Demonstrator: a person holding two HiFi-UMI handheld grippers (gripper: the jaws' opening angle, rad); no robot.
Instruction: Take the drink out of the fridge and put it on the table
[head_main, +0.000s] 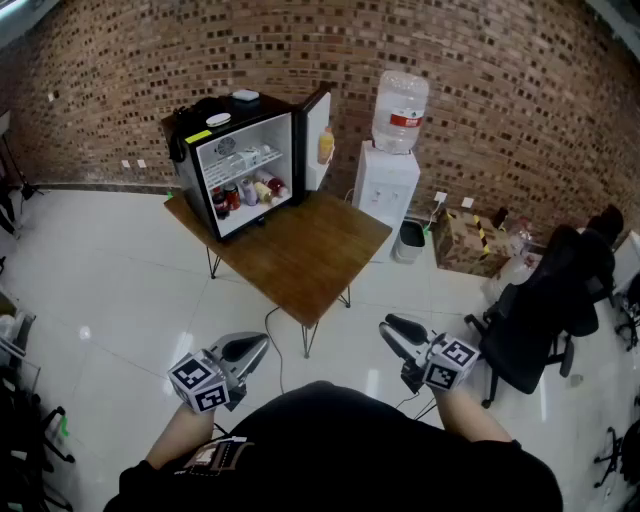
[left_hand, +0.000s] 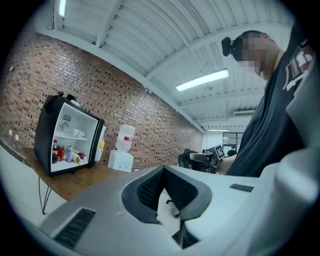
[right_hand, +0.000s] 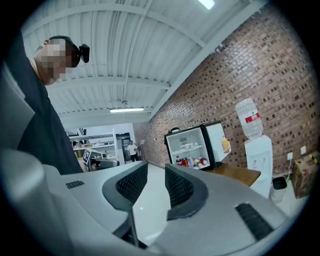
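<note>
A small black fridge (head_main: 240, 160) stands with its door open at the far corner of a wooden table (head_main: 300, 255). Several drink bottles and cans (head_main: 245, 193) sit on its lower shelf, and a yellow bottle (head_main: 326, 146) stands in the door. The fridge (left_hand: 67, 137) and its drinks (left_hand: 65, 154) show far off in the left gripper view, and the fridge (right_hand: 192, 145) again in the right gripper view. My left gripper (head_main: 258, 345) is shut and empty, low at the left, well short of the table. My right gripper (head_main: 390, 330) is open and empty, low at the right.
A white water dispenser (head_main: 392, 170) with a large bottle stands right of the table against the brick wall. A small bin (head_main: 408, 240) and a cardboard box (head_main: 470, 240) sit beyond it. A black office chair (head_main: 545, 310) is close on my right. A cable (head_main: 275, 345) hangs under the table.
</note>
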